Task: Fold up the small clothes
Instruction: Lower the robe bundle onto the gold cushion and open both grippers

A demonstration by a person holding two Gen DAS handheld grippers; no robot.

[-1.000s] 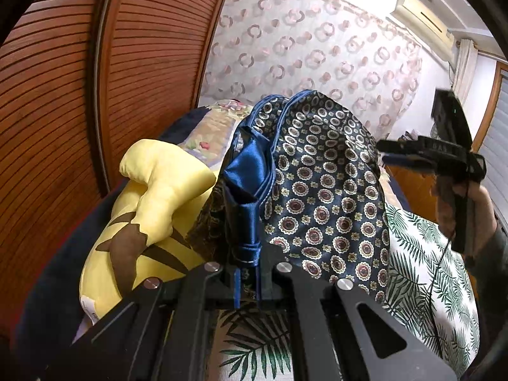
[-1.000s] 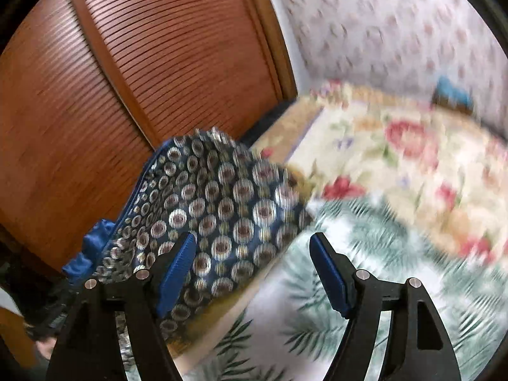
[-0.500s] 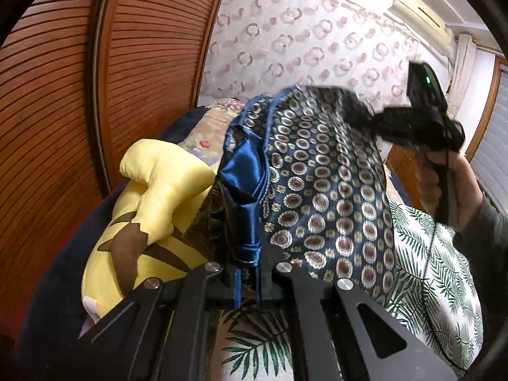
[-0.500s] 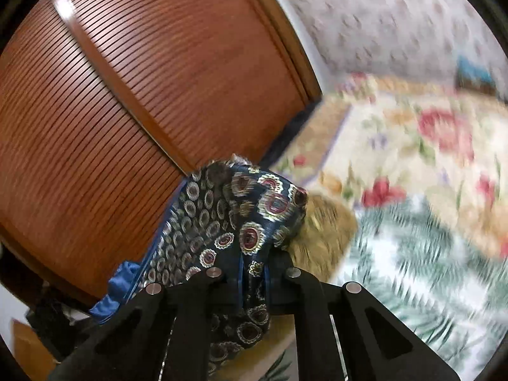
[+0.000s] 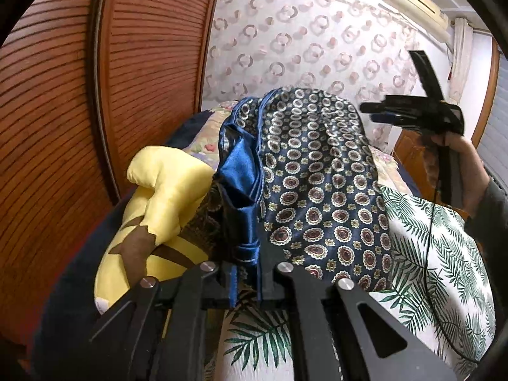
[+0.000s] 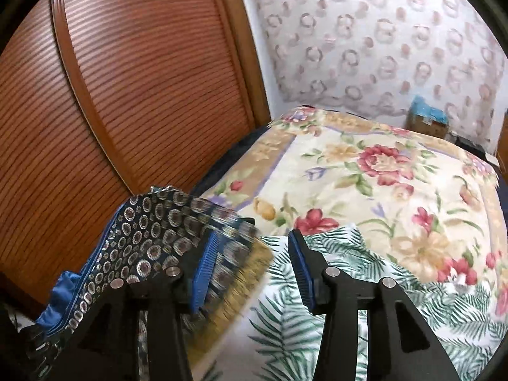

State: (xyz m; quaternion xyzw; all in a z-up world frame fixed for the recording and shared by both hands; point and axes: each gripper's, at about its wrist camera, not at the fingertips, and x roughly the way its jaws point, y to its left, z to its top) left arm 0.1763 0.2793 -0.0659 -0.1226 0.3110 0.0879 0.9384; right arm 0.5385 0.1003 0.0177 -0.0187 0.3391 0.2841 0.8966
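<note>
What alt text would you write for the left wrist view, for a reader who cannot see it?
The left gripper is shut on the blue satin edge of a patterned navy garment, lifted above a palm-leaf sheet. A yellow plush toy lies at left. At right, a hand holds the right gripper, free of the cloth.

Black angular arms on the left gripper (image 5: 246,281), silver screws (image 5: 283,267) shining; right gripper (image 6: 252,270) shows ribbed blue pads (image 6: 203,270), a dark grey sleeve (image 5: 490,209) behind.
</note>
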